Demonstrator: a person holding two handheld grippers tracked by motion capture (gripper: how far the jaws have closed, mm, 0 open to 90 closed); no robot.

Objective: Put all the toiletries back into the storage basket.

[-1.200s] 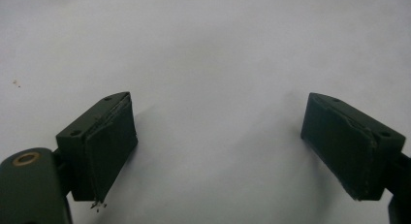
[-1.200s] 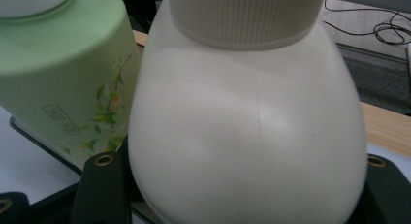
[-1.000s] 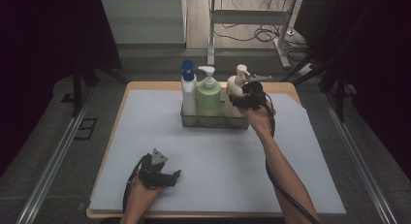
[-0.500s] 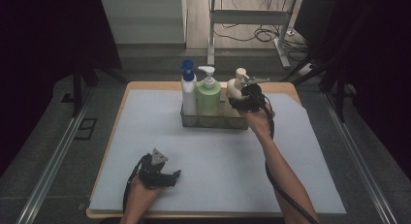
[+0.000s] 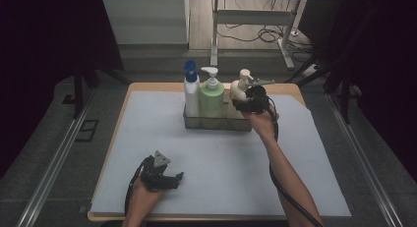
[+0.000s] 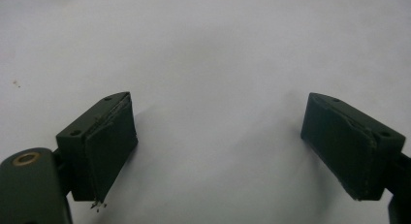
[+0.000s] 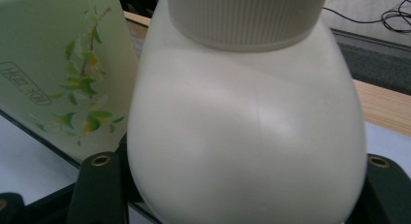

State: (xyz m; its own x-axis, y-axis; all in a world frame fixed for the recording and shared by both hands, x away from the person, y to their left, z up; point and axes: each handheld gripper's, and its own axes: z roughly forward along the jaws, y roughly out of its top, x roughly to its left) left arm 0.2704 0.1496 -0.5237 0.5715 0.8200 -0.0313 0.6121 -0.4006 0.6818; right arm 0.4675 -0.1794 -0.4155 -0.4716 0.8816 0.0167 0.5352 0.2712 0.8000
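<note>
Right gripper point(image 5: 250, 102): held at the far right end of the metal rack point(image 5: 216, 120), its jaws closed on either side of the cream pump bottle point(image 7: 247, 127); in the right gripper view the bottle's rounded body sits squarely between the two jaw bases, pressed against both, with its ribbed collar above them. Cream pump bottle: upright, standing in the right-hand place of the rack, pump head point(image 5: 244, 77) rising just above the gripper. Green pump bottle point(image 5: 212, 97): upright, immediately to the left of the clamped bottle as the high view shows it, touching or nearly touching it; its pale label with a flowering sprig lies just beyond the left jaw in the right gripper view. White bottle with blue cap point(image 5: 191, 89): upright, at the rack's left end, farthest from the right gripper's fingers. Left gripper point(image 5: 178, 177): resting low over the white mat point(image 5: 147, 119) near the table's front edge, well apart from the rack; its fingers point(image 6: 110, 136) stand wide apart with bare mat between them, holding nothing. Wooden table point(image 5: 147, 85): its edge shows around the mat.
</note>
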